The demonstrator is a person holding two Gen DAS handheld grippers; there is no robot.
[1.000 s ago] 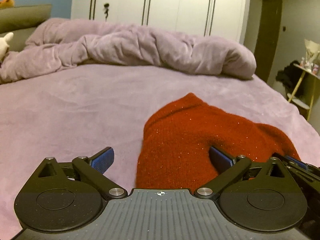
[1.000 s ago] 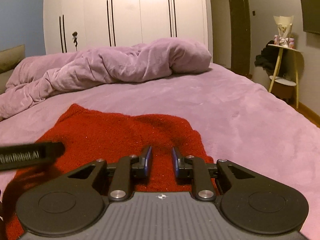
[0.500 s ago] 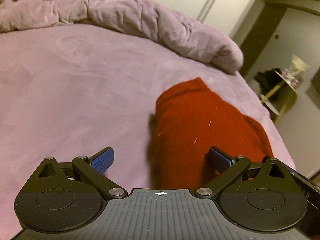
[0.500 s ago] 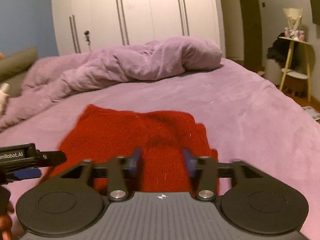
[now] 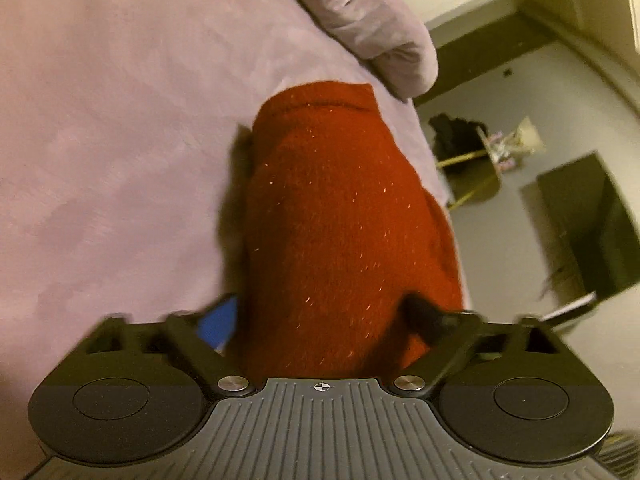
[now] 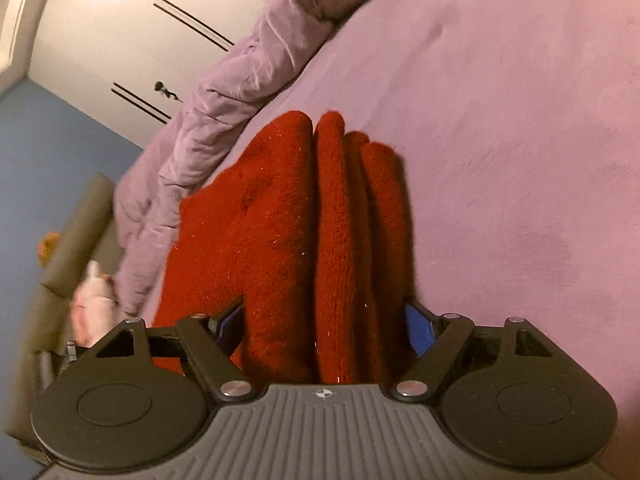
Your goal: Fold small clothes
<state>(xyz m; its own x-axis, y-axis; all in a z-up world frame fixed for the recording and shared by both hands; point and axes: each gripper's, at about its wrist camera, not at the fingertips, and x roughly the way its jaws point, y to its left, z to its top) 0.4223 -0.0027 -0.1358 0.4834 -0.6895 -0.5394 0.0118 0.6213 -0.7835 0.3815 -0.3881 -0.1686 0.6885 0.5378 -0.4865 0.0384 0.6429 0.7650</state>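
Observation:
A red knitted garment [image 5: 340,220] lies folded in thick layers on the purple bed [image 5: 100,140]. My left gripper [image 5: 324,320] has its jaws wide around one end of the folded stack, fingers on either side of it. My right gripper [image 6: 324,324] also straddles the stack [image 6: 320,220], with several folded layers standing on edge between its blue pads [image 6: 418,332]. Both views are tilted. Whether the pads press the cloth is unclear.
A crumpled purple duvet [image 6: 224,104] lies along the far side of the bed, before white wardrobe doors [image 6: 120,40]. A small yellow side table [image 5: 480,168] and a dark screen [image 5: 592,224] stand beyond the bed's edge. A soft toy [image 6: 92,300] lies by the grey headboard.
Both grippers have rolled and tipped over, and the red garment now fills the space between each pair of fingers. The right gripper's jaws have widened. The garment is bunched into upright folds.

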